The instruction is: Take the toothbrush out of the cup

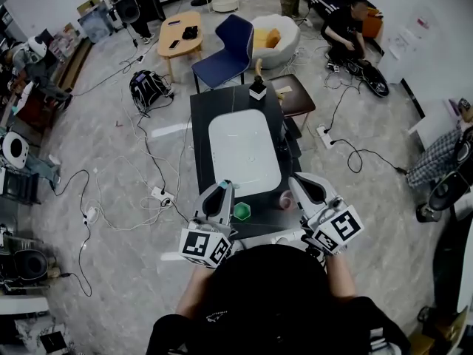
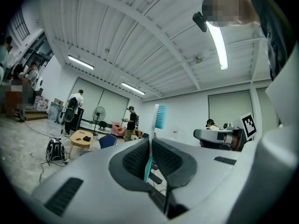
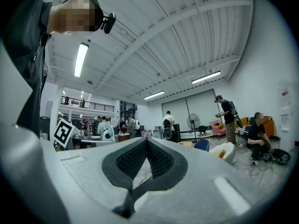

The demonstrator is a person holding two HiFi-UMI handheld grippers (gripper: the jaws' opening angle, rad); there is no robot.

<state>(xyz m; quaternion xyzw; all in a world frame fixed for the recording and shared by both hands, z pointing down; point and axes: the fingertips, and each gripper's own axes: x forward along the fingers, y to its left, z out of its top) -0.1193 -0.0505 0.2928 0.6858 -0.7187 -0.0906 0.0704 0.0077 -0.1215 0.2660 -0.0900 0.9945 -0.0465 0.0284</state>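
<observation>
The left gripper (image 2: 150, 143) has its jaws clamped on the toothbrush (image 2: 159, 116) handle, bristles upward, apparently to clear the green cup (image 1: 242, 211). The right gripper (image 3: 146, 143) is unneeded, its jaws together and empty.

Open room over white tray (image 1: 244, 150), green cup (image 1: 242, 211) and pink cup (image 1: 285, 199) at near edge, dark object (image 1: 257, 89) at far end.

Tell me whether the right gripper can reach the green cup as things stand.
Probably yes: the right gripper is empty, close right of the green cup, with only a small pink object between them. Its shut jaws must open first.
</observation>
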